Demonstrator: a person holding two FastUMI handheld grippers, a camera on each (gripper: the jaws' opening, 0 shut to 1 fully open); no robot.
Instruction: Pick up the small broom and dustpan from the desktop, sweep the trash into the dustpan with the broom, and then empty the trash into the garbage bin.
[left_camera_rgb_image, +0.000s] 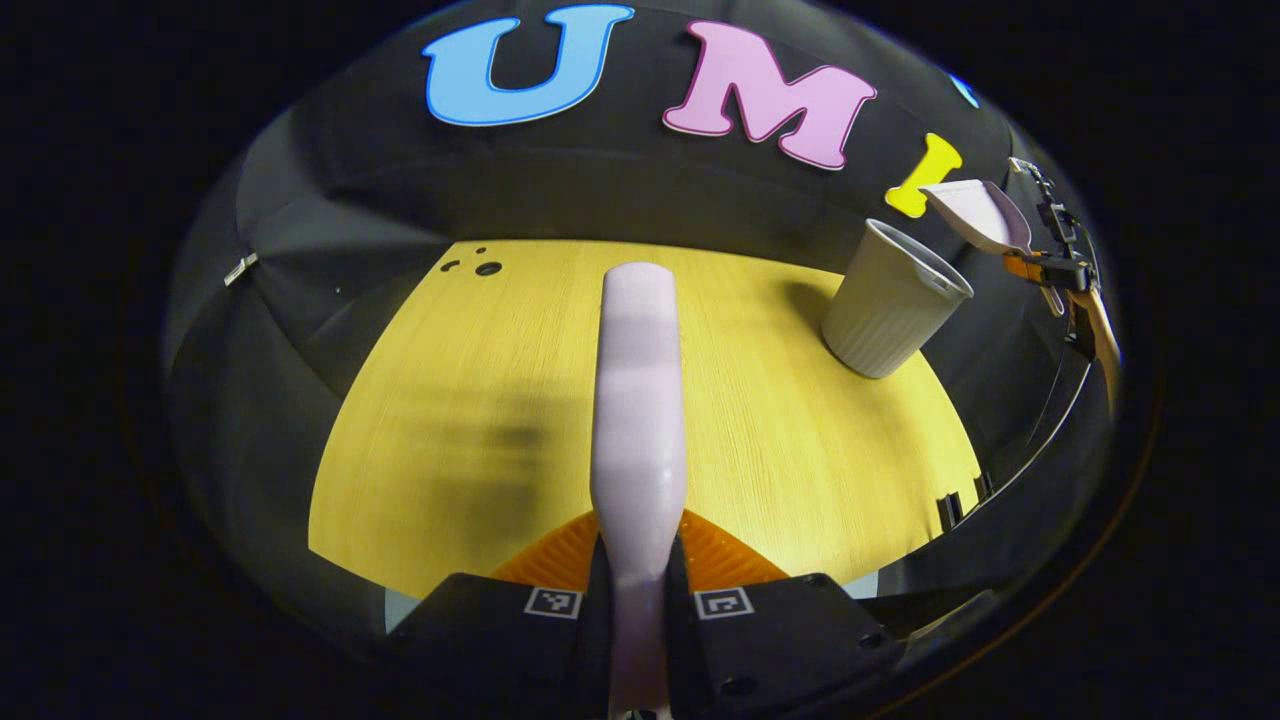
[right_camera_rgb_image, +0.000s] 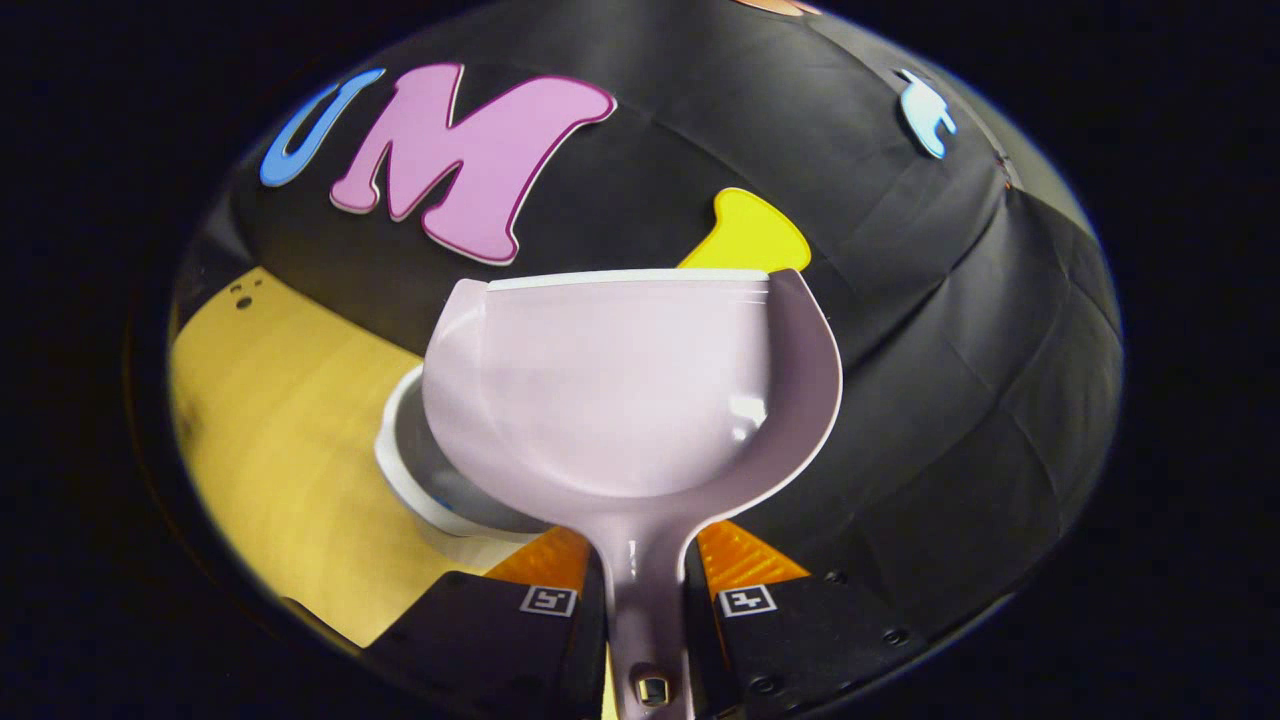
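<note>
Broom (left_camera_rgb_image: 637, 400) first: in the left gripper view its pale lilac handle runs straight out from the left tool (left_camera_rgb_image: 638, 575), whose two fingers are pinched onto it from either side, and it hangs above the yellow wood-grain tabletop (left_camera_rgb_image: 450, 420) with its far end rounded off; the bristle end cannot be seen from here. Further right on the tabletop, near the back edge, stands the garbage bin (left_camera_rgb_image: 890, 300), a pale ribbed cup-shaped bin that looks tilted through the fisheye lens. Right of that again, up above the bin's rim and against the black booth wall, the dustpan (left_camera_rgb_image: 975, 215) is held in the air by the right tool (left_camera_rgb_image: 1045, 268), seen small at the picture's edge. In the right gripper view the dustpan (right_camera_rgb_image: 630, 390) faces up with its lilac scoop open toward the camera and no trash showing inside it; its handle runs down between the right tool's (right_camera_rgb_image: 647, 590) fingers, which press on it from both sides. Just behind and below the scoop's left side sits the garbage bin (right_camera_rgb_image: 415, 470), its white rim partly covered by the dustpan, with the tabletop (right_camera_rgb_image: 270, 420) stretching away to the left.
</note>
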